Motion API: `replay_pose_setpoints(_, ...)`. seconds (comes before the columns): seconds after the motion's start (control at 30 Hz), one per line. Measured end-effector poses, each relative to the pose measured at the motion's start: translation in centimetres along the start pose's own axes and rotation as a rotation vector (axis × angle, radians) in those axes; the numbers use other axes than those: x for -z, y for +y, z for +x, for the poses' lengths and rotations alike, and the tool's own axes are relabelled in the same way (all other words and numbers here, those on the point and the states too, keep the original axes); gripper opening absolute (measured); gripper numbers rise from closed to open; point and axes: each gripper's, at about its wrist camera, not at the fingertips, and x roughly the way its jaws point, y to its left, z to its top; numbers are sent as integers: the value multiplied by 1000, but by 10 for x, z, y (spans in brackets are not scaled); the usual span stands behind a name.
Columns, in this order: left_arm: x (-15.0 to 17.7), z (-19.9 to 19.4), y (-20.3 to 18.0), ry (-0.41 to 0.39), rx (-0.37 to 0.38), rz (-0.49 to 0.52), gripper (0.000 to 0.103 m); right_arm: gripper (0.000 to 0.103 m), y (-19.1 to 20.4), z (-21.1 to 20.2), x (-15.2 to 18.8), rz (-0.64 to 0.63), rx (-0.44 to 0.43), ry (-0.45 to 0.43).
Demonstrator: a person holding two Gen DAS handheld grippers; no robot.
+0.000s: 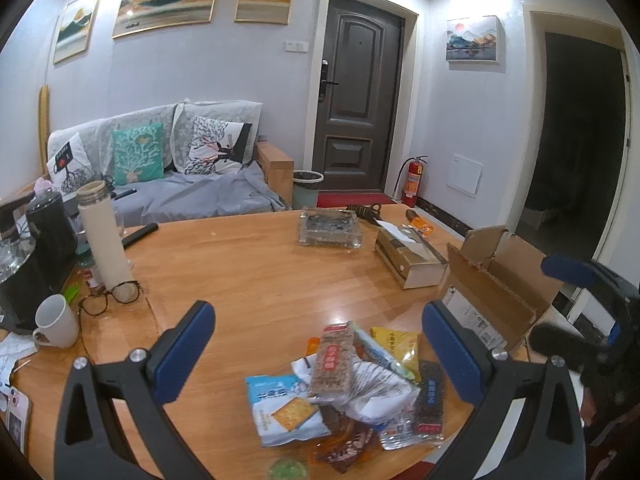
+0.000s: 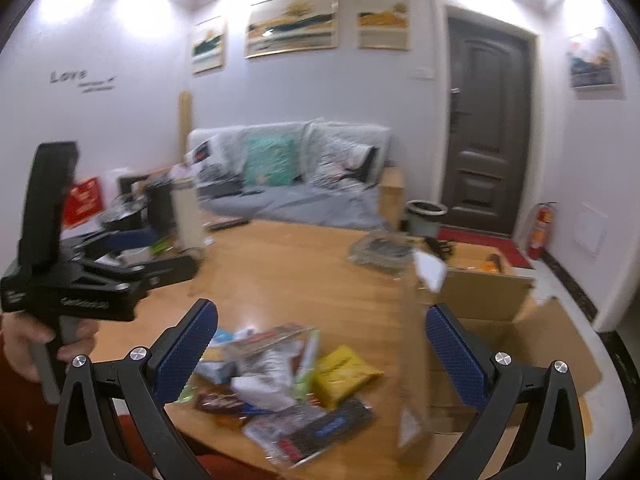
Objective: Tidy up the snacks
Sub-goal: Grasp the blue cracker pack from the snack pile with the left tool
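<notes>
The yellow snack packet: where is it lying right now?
In the left wrist view, the yellow snack packet lies at the pile's far right edge, just before the open cardboard box.

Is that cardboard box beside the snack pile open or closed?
Open. The cardboard box has its flaps standing up, and the left wrist view shows bare brown inside walls. Whether anything lies at its bottom cannot be told.

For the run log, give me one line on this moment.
left gripper: open, above snack pile | right gripper: open, empty | cardboard box: open, beside pile | nothing grasped yet
</notes>
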Motion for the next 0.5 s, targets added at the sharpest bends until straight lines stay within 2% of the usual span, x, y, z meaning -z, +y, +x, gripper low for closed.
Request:
replay_pose_setpoints(0.07,4,-1,9,8,-1,-12,103,101,15,9,-1,-26,-39,23)
replay_pose_setpoints(0.17,11,2,21,29,-4,-30,103,84,24,25,4,-38,-84,61)
replay_pose_setpoints(0.33,35,22,37,128,31,-61,103,66,32,67,29,12,-169,189)
replay_pose_setpoints(0.5,73,60,42,277,85,-99,102,63,31,102,61,54,-197,309)
